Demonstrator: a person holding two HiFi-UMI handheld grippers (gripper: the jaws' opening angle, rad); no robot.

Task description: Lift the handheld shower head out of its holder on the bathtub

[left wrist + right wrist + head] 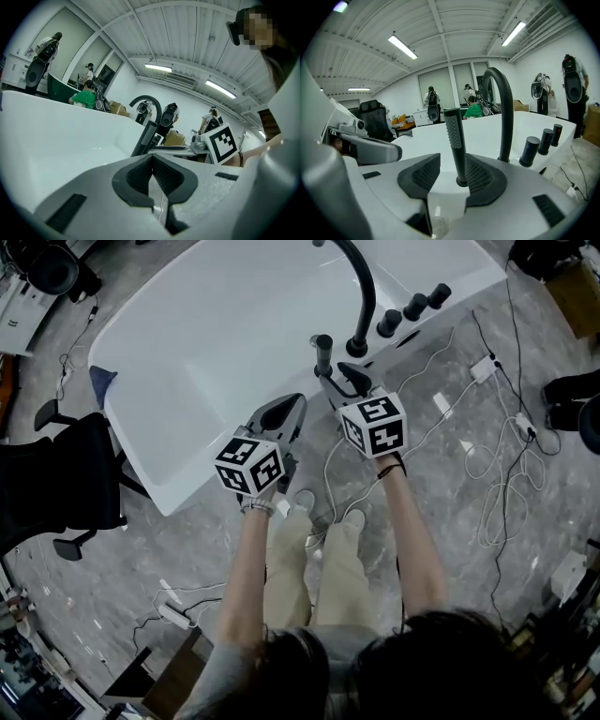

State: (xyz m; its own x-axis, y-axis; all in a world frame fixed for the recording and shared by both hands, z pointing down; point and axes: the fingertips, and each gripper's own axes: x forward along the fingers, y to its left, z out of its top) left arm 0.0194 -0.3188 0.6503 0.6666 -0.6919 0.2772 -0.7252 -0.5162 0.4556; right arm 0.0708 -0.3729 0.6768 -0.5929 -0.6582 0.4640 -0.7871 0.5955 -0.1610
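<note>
The handheld shower head (322, 351), a slim black stick with a dotted face, stands upright in its holder on the white bathtub's (150, 442) near rim. In the right gripper view the shower head (454, 136) rises between my right gripper's (450, 173) spread jaws, close to the right pad with a gap on the left; the pads do not press it. From above, my right gripper (349, 379) sits just right of the stick. My left gripper (289, 411) hovers over the tub rim to the left, its pads (152, 159) meeting with nothing between them; the shower head (146, 137) shows beyond it.
A tall black arched faucet (366, 296) stands just behind the shower head, with three black knobs (412, 307) to its right. Cables (506, 484) and power strips lie on the grey floor. A black chair (56, 484) stands left of the tub.
</note>
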